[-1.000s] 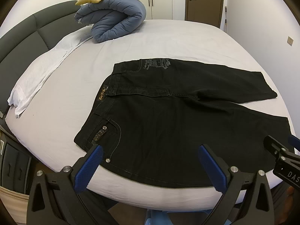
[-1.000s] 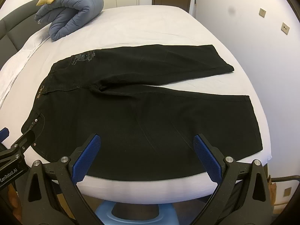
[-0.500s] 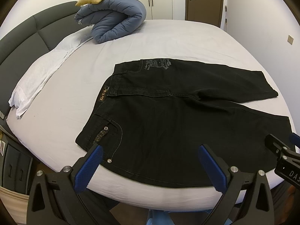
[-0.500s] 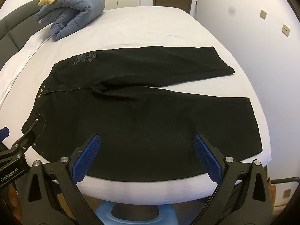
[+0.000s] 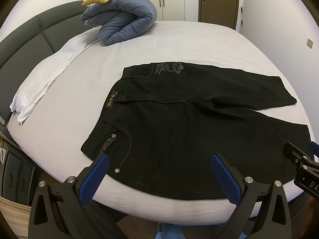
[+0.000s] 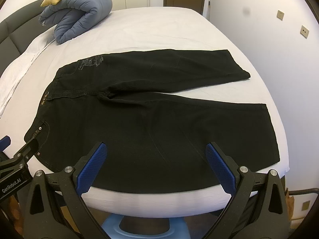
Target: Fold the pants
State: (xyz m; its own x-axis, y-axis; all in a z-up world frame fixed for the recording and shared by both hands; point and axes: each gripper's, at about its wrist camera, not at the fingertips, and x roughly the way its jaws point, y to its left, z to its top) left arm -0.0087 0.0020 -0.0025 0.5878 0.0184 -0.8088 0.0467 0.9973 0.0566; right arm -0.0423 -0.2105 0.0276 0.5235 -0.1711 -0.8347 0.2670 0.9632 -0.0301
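Still unfolded pants [image 5: 189, 139], tools slightly higher

Home bedroom: bed [image 5: 179, 45], rolled duvet [image 5: 123, 23]

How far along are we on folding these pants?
Done: the pants lie spread flat on the bed, legs apart. In hand: nothing; the left gripper and right gripper hover open at the near edge. Left: every fold.

The pants [image 5: 199, 131] carry a grey print [image 5: 169, 68] near the waistband (lettering too small to read); their near hem [image 6: 151, 189] runs behind the right claw [image 6: 155, 163].
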